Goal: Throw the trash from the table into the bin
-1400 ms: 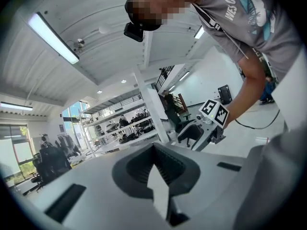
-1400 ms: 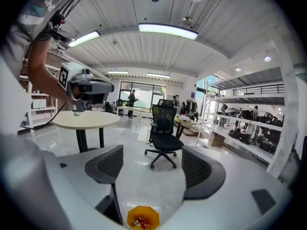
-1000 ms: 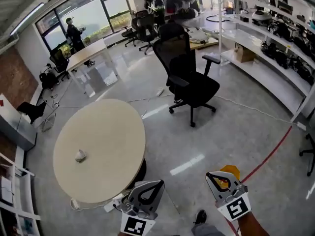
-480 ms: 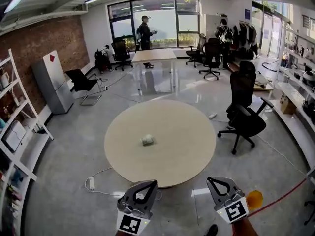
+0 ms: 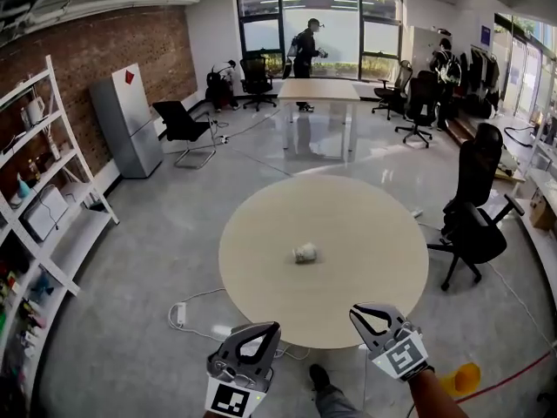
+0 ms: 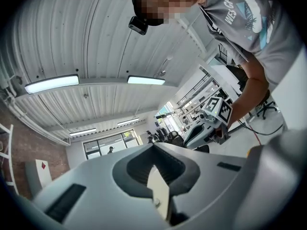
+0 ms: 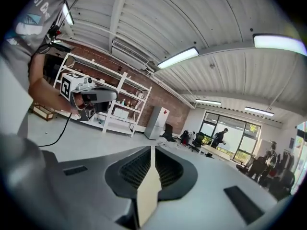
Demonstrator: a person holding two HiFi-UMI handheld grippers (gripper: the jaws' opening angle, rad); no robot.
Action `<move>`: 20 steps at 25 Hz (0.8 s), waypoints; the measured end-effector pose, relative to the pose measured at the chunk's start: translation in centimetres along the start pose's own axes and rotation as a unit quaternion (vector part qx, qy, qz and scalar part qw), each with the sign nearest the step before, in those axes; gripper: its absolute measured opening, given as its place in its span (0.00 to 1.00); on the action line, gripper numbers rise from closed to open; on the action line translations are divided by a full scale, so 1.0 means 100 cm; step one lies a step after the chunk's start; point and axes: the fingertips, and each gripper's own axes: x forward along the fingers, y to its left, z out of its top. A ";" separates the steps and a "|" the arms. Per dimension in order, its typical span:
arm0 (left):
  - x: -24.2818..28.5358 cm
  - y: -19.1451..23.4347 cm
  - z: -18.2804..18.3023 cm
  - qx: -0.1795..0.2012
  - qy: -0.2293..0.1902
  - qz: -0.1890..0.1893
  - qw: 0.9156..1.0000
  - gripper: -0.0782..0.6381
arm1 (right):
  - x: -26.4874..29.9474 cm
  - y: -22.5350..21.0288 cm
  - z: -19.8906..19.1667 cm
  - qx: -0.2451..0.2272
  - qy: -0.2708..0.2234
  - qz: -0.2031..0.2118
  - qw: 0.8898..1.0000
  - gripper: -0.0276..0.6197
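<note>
Only the head view shows the crumpled trash, which lies near the middle of the round desk. Both gripper views tilt up toward the ceiling. The left claw and right claw are fully closed and empty, by the desk's near edge. At the right, an orange bin sits on the floor, its inside unseen.

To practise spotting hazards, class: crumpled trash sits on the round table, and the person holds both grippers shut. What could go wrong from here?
1. The crumpled trash lies near the middle of the round table. The left gripper and right gripper are at its near edge, so the person may have to overreach.
2. A corded power strip lies on the floor beside the table and could trip the person.
</note>
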 end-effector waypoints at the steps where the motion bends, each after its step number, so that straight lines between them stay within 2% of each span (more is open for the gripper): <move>1: 0.026 0.017 -0.023 -0.008 0.010 0.005 1.000 0.17 | 0.033 -0.015 -0.015 0.008 -0.002 0.017 1.000 0.06; 2: 0.055 0.034 -0.049 -0.016 0.020 0.009 1.000 0.17 | 0.072 -0.034 -0.032 0.014 -0.002 0.035 0.999 0.06; 3: 0.086 0.050 -0.076 -0.025 0.030 0.012 0.999 0.17 | 0.118 -0.057 -0.050 0.017 0.000 0.055 0.998 0.21; 5: 0.148 0.081 -0.135 -0.044 0.049 0.014 0.998 0.17 | 0.219 -0.104 -0.094 0.010 0.013 0.096 0.995 0.38; 7: 0.205 0.103 -0.196 -0.063 0.063 0.010 0.996 0.17 | 0.306 -0.136 -0.146 -0.011 0.043 0.136 0.990 0.45; 8: 0.229 0.112 -0.228 -0.075 0.068 0.010 0.995 0.17 | 0.344 -0.144 -0.175 -0.030 0.061 0.161 0.985 0.47; 10: 0.267 0.123 -0.290 -0.098 0.078 0.013 0.992 0.17 | 0.409 -0.145 -0.235 -0.077 0.102 0.220 0.967 0.50; 13: 0.299 0.124 -0.368 -0.137 0.103 0.016 0.985 0.17 | 0.467 -0.140 -0.314 -0.113 0.159 0.283 0.939 0.51; 16: 0.300 0.121 -0.409 -0.169 0.132 0.012 0.977 0.17 | 0.496 -0.133 -0.357 -0.121 0.201 0.312 0.921 0.51; 20: 0.291 0.138 -0.415 -0.188 0.151 0.014 0.970 0.17 | 0.513 -0.126 -0.356 -0.105 0.229 0.331 0.910 0.53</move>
